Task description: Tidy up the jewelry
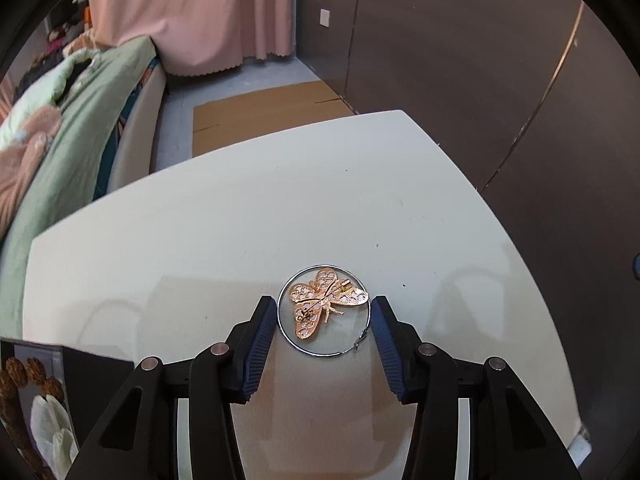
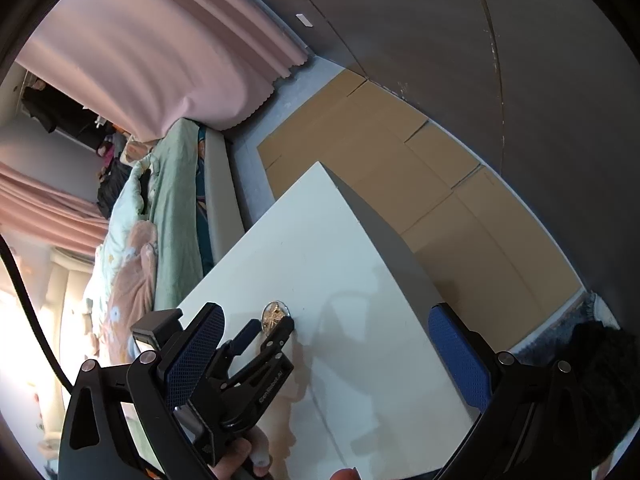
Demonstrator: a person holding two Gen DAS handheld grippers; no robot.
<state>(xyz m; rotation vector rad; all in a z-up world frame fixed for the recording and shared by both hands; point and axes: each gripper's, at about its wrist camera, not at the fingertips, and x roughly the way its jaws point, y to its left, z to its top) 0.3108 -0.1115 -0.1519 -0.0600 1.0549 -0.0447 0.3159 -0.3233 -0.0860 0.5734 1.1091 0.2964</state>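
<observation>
Left wrist view: the left tongs (image 1: pixel 324 312) are held half-open around a hoop (image 1: pixel 324 311) with a brooch (image 1: pixel 326 302) inside it on the counter (image 1: pixel 200 240), the pads not yet seen to press. A grasp seems in hand; further closing is needed next. The right tongs (image 2: pixel 326 344) are spread wide and empty; contact at the hoop's rim is hard to judge.

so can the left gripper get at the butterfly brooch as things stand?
Probably yes. The left gripper already straddles the silver hoop with the butterfly brooch lying inside it on the white table. Nothing lies between. But the hoop sits between pads and brooch, so closing likely catches the hoop first.
</observation>
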